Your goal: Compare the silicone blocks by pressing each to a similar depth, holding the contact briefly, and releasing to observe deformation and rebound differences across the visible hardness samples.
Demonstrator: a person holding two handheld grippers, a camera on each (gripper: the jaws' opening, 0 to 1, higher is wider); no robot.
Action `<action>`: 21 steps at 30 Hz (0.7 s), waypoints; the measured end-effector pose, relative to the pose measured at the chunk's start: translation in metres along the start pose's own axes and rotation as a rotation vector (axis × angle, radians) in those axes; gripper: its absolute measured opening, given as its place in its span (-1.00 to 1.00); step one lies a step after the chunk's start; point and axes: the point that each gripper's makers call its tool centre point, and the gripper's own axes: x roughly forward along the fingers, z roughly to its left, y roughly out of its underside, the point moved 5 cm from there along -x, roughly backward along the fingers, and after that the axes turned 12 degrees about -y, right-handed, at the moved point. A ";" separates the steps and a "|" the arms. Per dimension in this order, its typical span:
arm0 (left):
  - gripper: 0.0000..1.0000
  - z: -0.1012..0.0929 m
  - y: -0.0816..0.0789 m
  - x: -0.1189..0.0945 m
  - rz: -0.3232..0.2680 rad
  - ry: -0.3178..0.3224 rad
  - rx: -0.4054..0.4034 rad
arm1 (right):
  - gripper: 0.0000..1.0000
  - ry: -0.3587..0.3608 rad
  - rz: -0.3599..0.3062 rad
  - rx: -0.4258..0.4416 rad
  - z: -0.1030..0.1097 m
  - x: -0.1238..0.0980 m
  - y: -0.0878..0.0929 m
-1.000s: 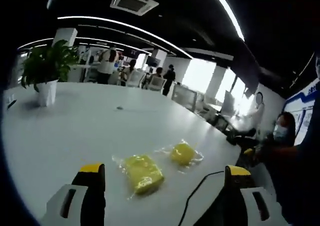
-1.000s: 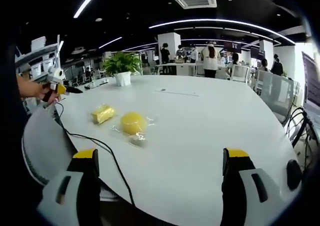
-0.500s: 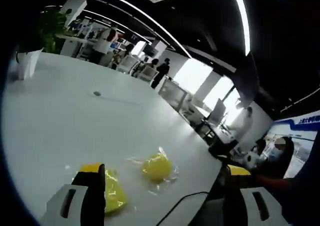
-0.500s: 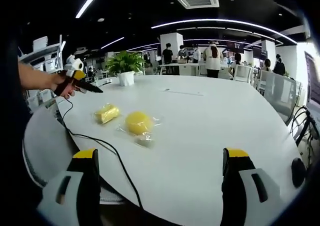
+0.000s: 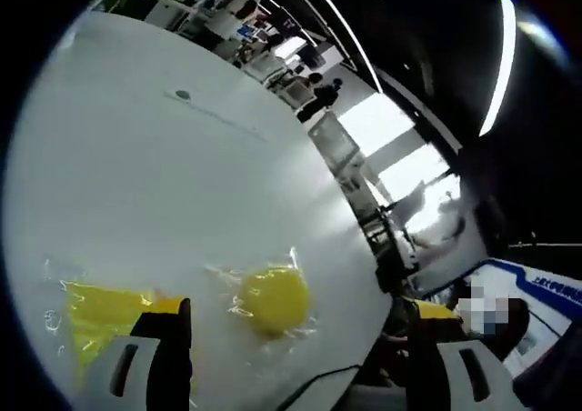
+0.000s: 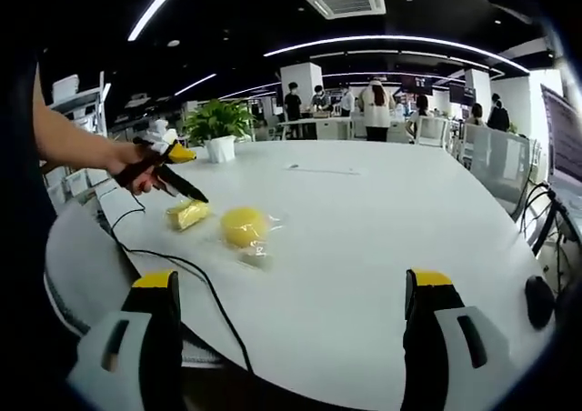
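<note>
The rectangular yellow block (image 6: pixel 187 215) lies in its clear wrap on the white table (image 6: pixel 382 229), with the round yellow block (image 6: pixel 243 225) just beside it at about four o'clock in the right gripper view. In the left gripper view the rectangular block (image 5: pixel 95 311) sits at nine o'clock of the round one (image 5: pixel 273 299), partly behind that view's own left jaw. Both look soft and light (silicone, by the task), so they should give under a jaw tip and spring back. The glossy wrap may slide on the smooth tabletop, so I would press straight down on the middle of each top face rather than near an edge.

The left gripper (image 6: pixel 175 167), held in a hand (image 6: pixel 136 167), hovers just above the rectangular block, tips pointing down toward it. From its own camera the left gripper (image 5: pixel 300 338) has its jaws wide apart, touching nothing that I can make out. The right gripper (image 6: pixel 291 320) hangs well back near the table edge, jaws likewise spread and empty. A black cable (image 6: pixel 195 279) trails across the table at seven o'clock of the blocks, and a potted plant (image 6: pixel 216 125) stands beyond at twelve.
</note>
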 end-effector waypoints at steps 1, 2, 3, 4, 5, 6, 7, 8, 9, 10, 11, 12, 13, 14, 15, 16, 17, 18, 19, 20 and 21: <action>1.00 0.000 0.001 0.005 0.003 -0.007 0.004 | 0.93 0.004 0.001 0.000 -0.001 -0.001 0.001; 1.00 0.001 0.001 0.007 0.007 -0.015 0.006 | 0.93 0.006 0.003 0.002 -0.001 -0.002 0.002; 1.00 0.004 0.002 0.012 0.022 -0.021 0.003 | 0.93 0.008 0.002 0.004 -0.002 -0.003 0.002; 1.00 0.005 0.001 0.014 0.027 -0.018 -0.005 | 0.93 0.011 0.000 0.006 -0.002 -0.004 0.002; 1.00 0.006 0.002 0.017 0.038 -0.017 -0.021 | 0.93 0.015 -0.001 0.009 -0.001 -0.005 0.002; 1.00 0.007 0.002 0.020 0.046 -0.020 -0.024 | 0.93 0.019 -0.003 0.010 -0.001 -0.005 0.002; 1.00 0.008 0.003 0.022 0.052 -0.028 -0.020 | 0.93 0.022 -0.007 0.015 -0.001 -0.006 0.002; 1.00 0.009 0.004 0.025 0.056 -0.033 -0.022 | 0.93 0.022 -0.008 0.019 -0.001 -0.006 0.003; 1.00 0.010 0.004 0.027 0.063 -0.035 -0.028 | 0.93 0.022 -0.008 0.020 0.000 -0.006 0.003; 1.00 0.011 0.004 0.029 0.071 -0.040 -0.034 | 0.93 0.022 -0.007 0.020 0.000 -0.006 0.004; 1.00 0.010 0.003 0.032 0.073 -0.046 -0.030 | 0.93 0.021 -0.003 0.022 0.000 -0.005 0.006; 0.99 0.010 0.002 0.034 0.075 -0.052 -0.026 | 0.93 0.020 -0.001 0.022 0.001 -0.005 0.007; 0.97 0.011 0.002 0.037 0.081 -0.062 -0.025 | 0.93 0.020 0.001 0.023 0.001 -0.006 0.009; 0.94 0.011 0.002 0.038 0.085 -0.067 -0.025 | 0.93 0.021 0.001 0.025 0.001 -0.007 0.009; 0.91 0.010 0.001 0.040 0.093 -0.075 -0.022 | 0.93 0.021 0.000 0.029 0.001 -0.007 0.010; 0.89 0.010 0.002 0.042 0.101 -0.081 -0.011 | 0.93 0.022 0.002 0.029 0.001 -0.008 0.011; 0.88 0.010 0.002 0.042 0.108 -0.094 0.009 | 0.93 0.023 0.004 0.029 0.000 -0.009 0.011; 0.87 0.010 0.001 0.044 0.117 -0.107 0.036 | 0.93 0.024 0.003 0.031 0.000 -0.009 0.012; 0.87 0.008 0.002 0.045 0.124 -0.108 0.050 | 0.93 0.026 0.001 0.034 -0.001 -0.010 0.012; 0.87 0.005 0.004 0.046 0.133 -0.112 0.054 | 0.93 0.028 0.001 0.035 -0.002 -0.011 0.013; 0.87 0.004 0.004 0.047 0.136 -0.115 0.053 | 0.93 0.030 0.002 0.035 -0.003 -0.011 0.014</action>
